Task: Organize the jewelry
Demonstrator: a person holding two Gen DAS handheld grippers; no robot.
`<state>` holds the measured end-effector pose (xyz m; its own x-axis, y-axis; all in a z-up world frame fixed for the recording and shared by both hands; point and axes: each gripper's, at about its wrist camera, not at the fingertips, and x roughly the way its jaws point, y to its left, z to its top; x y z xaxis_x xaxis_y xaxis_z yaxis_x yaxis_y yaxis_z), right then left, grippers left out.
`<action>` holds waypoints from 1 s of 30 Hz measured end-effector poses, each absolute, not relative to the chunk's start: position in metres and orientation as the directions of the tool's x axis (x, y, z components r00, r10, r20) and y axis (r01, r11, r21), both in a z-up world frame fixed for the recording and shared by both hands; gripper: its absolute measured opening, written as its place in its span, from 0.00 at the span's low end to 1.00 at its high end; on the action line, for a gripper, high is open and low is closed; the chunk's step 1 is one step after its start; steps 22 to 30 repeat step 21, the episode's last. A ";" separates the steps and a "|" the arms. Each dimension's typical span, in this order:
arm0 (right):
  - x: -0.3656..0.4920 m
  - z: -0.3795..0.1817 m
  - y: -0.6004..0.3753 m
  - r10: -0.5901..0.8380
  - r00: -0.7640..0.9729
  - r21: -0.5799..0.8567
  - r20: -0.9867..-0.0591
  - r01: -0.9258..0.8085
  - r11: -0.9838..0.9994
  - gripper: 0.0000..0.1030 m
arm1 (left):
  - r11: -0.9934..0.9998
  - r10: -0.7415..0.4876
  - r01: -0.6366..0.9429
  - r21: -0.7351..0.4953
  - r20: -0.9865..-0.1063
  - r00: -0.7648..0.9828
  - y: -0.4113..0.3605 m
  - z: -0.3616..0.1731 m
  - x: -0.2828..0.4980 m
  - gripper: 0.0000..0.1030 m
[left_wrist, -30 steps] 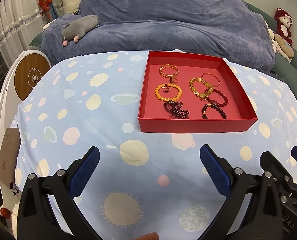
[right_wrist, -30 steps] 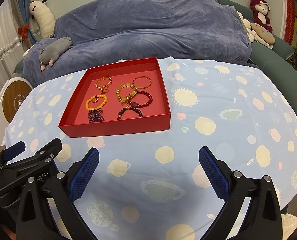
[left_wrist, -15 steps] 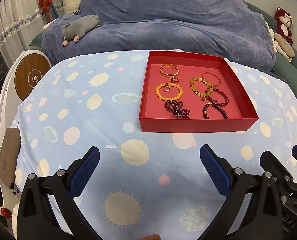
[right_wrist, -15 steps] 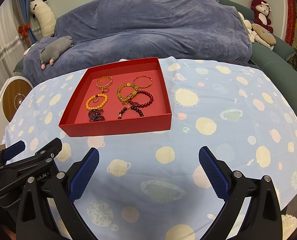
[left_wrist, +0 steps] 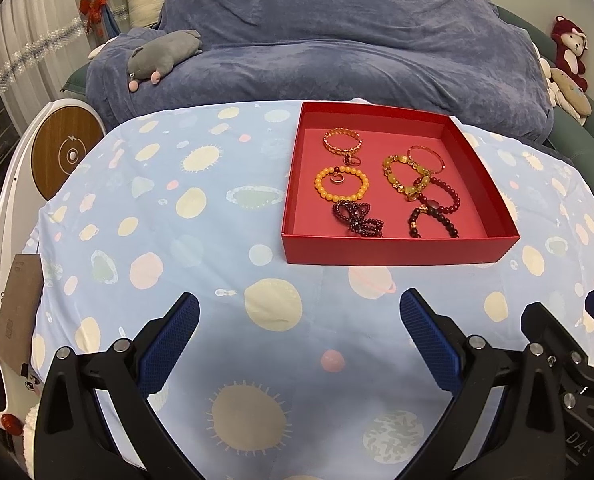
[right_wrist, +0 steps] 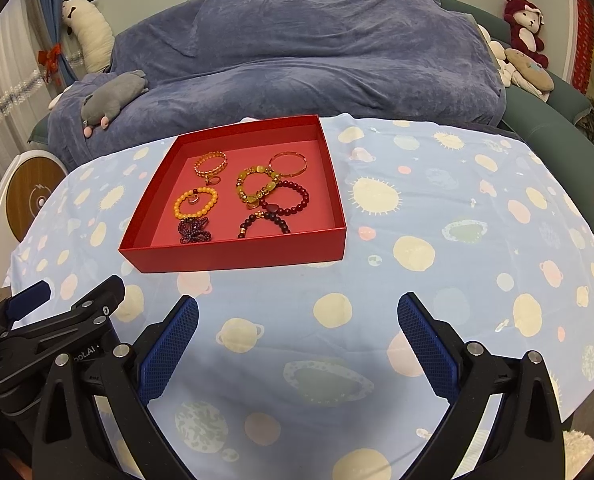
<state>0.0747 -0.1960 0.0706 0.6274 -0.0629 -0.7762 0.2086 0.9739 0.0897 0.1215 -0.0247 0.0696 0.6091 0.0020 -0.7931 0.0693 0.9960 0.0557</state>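
Observation:
A shallow red box (left_wrist: pixel 393 250) (right_wrist: pixel 233 258) sits on the planet-print tablecloth and holds several bracelets. Among them are an orange bead bracelet (left_wrist: pixel 340 183) (right_wrist: pixel 195 202), a dark purple bead bracelet (left_wrist: pixel 357 218) (right_wrist: pixel 195 230) and a dark red bead bracelet (left_wrist: pixel 437 200) (right_wrist: pixel 293 200). My left gripper (left_wrist: pixel 299 334) hovers open over the cloth, nearer than the box, with nothing between its blue pads. My right gripper (right_wrist: pixel 297 334) is open too, beside it on the right, empty. Each gripper shows at the edge of the other's view.
A sofa under a blue-grey cover (left_wrist: pixel 337 40) stands behind the table, with a grey plush (left_wrist: pixel 161 56) and other soft toys (right_wrist: pixel 525 28) on it. A white device with a round wooden face (left_wrist: pixel 67 152) stands at the left. The cloth (right_wrist: pixel 437 216) drops at the table's edges.

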 end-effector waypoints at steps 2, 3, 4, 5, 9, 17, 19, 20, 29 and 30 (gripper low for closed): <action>0.075 0.071 -0.196 -0.063 0.628 0.089 -0.776 0.208 0.974 0.94 | 0.996 0.003 0.069 0.057 -0.793 0.609 -0.025 0.069 0.122 0.93; 0.075 0.071 -0.196 -0.063 0.627 0.089 -0.776 0.208 0.974 0.94 | 0.996 0.002 0.068 0.055 -0.794 0.608 -0.025 0.070 0.122 0.93; 0.075 0.071 -0.196 -0.063 0.627 0.089 -0.776 0.208 0.974 0.94 | 0.996 0.002 0.068 0.055 -0.794 0.608 -0.025 0.070 0.122 0.93; 0.075 0.071 -0.196 -0.063 0.627 0.089 -0.776 0.208 0.974 0.94 | 0.996 0.002 0.067 0.054 -0.794 0.608 -0.024 0.070 0.122 0.93; 0.075 0.070 -0.196 -0.064 0.627 0.089 -0.776 0.209 0.974 0.94 | 0.996 0.003 0.068 0.055 -0.795 0.607 -0.025 0.070 0.122 0.93; 0.077 0.072 -0.193 -0.061 0.628 0.084 -0.776 0.199 0.976 0.94 | 0.997 0.011 0.049 0.052 -0.795 0.606 -0.023 0.068 0.124 0.93; 0.078 0.072 -0.193 -0.060 0.628 0.084 -0.776 0.197 0.977 0.94 | 0.998 0.009 0.048 0.047 -0.796 0.605 -0.022 0.067 0.124 0.93; 0.078 0.072 -0.193 -0.060 0.628 0.083 -0.776 0.197 0.977 0.94 | 0.998 0.010 0.048 0.049 -0.796 0.606 -0.022 0.067 0.124 0.93; 0.078 0.072 -0.193 -0.061 0.628 0.082 -0.776 0.197 0.977 0.94 | 0.998 0.011 0.049 0.050 -0.795 0.607 -0.022 0.067 0.124 0.93; 0.078 0.072 -0.193 -0.061 0.628 0.082 -0.776 0.197 0.977 0.94 | 0.998 0.011 0.049 0.050 -0.795 0.607 -0.022 0.067 0.124 0.93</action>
